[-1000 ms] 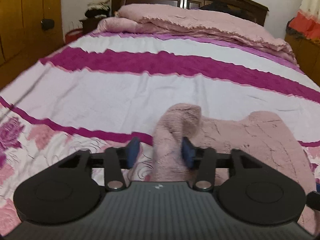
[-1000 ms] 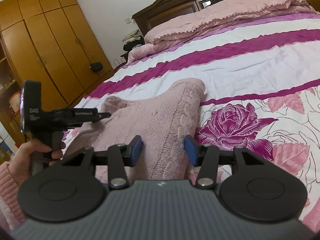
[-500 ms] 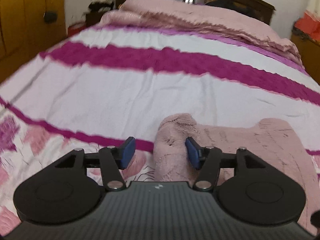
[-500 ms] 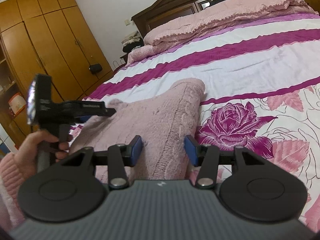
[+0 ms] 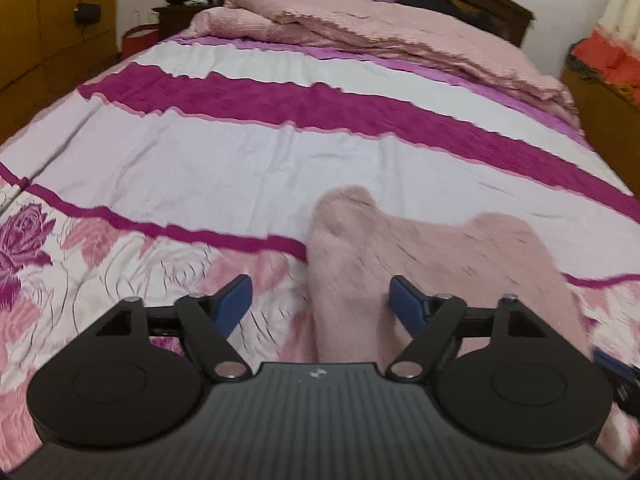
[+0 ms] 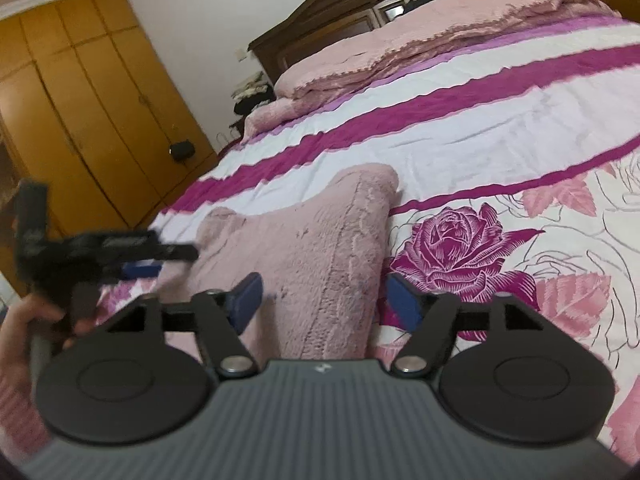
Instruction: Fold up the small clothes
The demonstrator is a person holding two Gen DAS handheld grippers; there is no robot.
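No lettering comes through: the marking on the left gripper is smeared by blur. Bed with a white sheet, magenta stripes, roses near; pink quilt piled far, dark headboard behind, orange wardrobe left. The pink fuzzy garment lies flat at the near edge. Left gripper's jaws are opening, cloth between the pads but untouched. The right gripper is opening too, straddling the garment's right edge, gripping nothing.

A bed with striped, rose-printed cover carries a pink garment and a folded pink quilt
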